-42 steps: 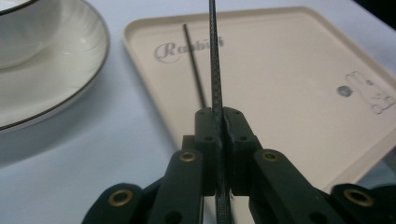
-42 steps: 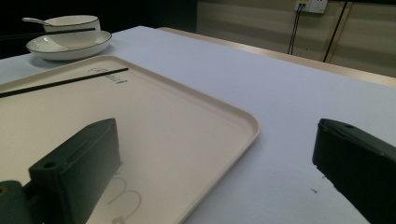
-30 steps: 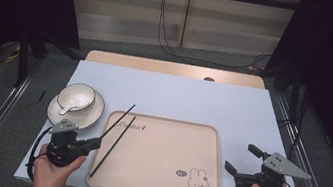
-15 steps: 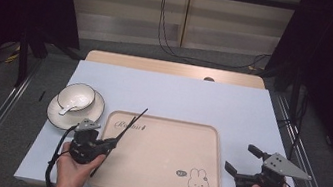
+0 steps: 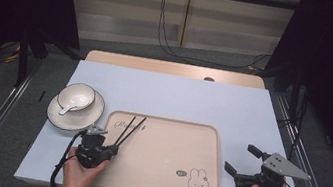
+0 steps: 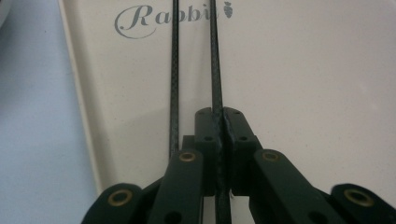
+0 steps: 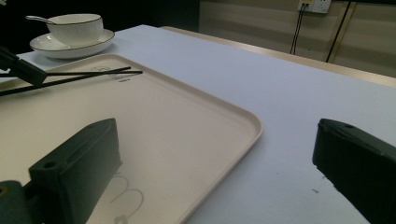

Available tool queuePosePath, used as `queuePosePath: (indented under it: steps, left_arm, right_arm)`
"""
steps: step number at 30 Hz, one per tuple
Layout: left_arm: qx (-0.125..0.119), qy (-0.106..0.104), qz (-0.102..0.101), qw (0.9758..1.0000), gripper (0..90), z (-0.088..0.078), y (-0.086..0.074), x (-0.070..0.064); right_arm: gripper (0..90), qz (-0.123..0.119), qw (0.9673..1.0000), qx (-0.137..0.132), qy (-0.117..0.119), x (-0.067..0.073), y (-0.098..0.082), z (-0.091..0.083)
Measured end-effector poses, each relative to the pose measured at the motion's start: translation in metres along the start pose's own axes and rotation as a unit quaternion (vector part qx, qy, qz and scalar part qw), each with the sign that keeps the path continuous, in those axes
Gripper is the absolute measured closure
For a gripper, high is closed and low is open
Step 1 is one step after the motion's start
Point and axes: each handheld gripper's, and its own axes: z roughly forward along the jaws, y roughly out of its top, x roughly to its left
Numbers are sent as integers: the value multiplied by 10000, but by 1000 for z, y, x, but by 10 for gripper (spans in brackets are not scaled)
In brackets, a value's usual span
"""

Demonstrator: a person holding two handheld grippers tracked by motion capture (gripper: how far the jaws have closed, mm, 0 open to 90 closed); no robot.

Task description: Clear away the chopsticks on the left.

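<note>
With chopsticks now carried right onto the tray's near-left part, pinched in shut left gripper, likely about to release; right gripper idle, wide open, empty.

In the left gripper view, the two thin black chopsticks are running off the top edge, so their tips are not showing, and the grey script lettering printed on the cream plastic tray is being crossed by them; its last letters are partly covered. The near end of one chopstick is disappearing between the closed jaws of the left gripper.

In the right gripper view, the chopsticks' held ends are leaving the frame at the left, and the white bowl's spoon handle is too small to make out clearly. The right gripper jaws are being cropped by the bottom edge.

In the high view, the tray's small rabbit drawing is blurring into a faint outline.
</note>
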Motion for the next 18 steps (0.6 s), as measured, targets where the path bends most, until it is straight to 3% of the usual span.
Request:
queuePosePath:
  steps: [7, 18]
  left_arm:
    - [225, 147, -14, 9996, 855, 4, -3, -1]
    - [244, 286, 120, 9992, 851, 4, -5, -2]
  right_arm:
    - [7, 11, 10000, 25, 11, 0, 0, 0]
    - [7, -13, 10000, 47, 9, 1, 0, 1]
